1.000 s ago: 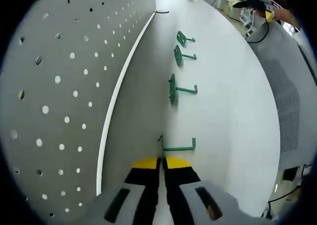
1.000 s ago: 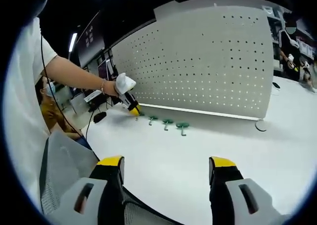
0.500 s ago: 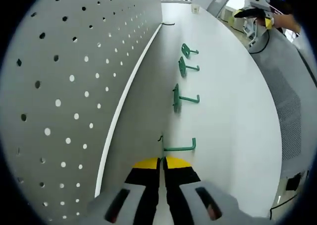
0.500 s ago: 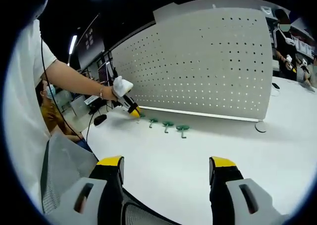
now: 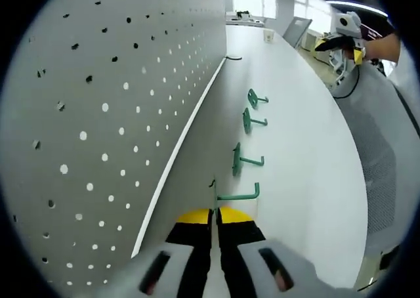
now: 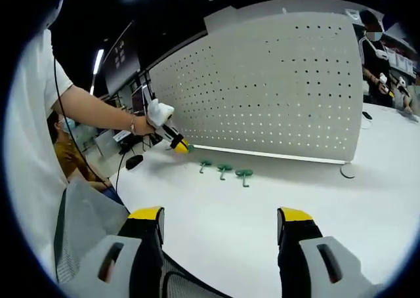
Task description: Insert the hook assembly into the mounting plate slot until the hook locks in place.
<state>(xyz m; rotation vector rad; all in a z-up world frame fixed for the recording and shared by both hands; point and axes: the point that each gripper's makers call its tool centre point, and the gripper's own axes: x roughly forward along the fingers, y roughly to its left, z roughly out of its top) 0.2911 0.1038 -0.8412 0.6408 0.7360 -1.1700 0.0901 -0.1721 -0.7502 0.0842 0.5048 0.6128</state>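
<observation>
The left gripper [image 5: 215, 214] has its yellow-tipped jaws pressed together on the base of a green L-shaped metal hook [image 5: 236, 194], holding it off the white tabletop [image 5: 308, 153] beside the grey perforated pegboard panel [image 5: 111, 114]. In the left gripper view the hook's long arm runs crosswise to the jaws, pointing away from the panel, so its mounting end lies on the side towards the holes; the panel is just beside it, apart and not yet touching. The coming move, as I judge it, is a short sideways push of that mounting end into a hole, then a tilt to lock it

Three more green hooks with flat bases [image 5: 247, 159] lie in a row on the tabletop ahead, along the foot of the panel

In the right gripper view the person's left hand [image 6: 159, 111] reaches out with the arm extended, the left gripper angled downward near the panel's lower edge. The right gripper [image 6: 222, 220] hovers well apart over the near tabletop, jaws spread wide and holding nothing, so the left hand is the nearer by far
</observation>
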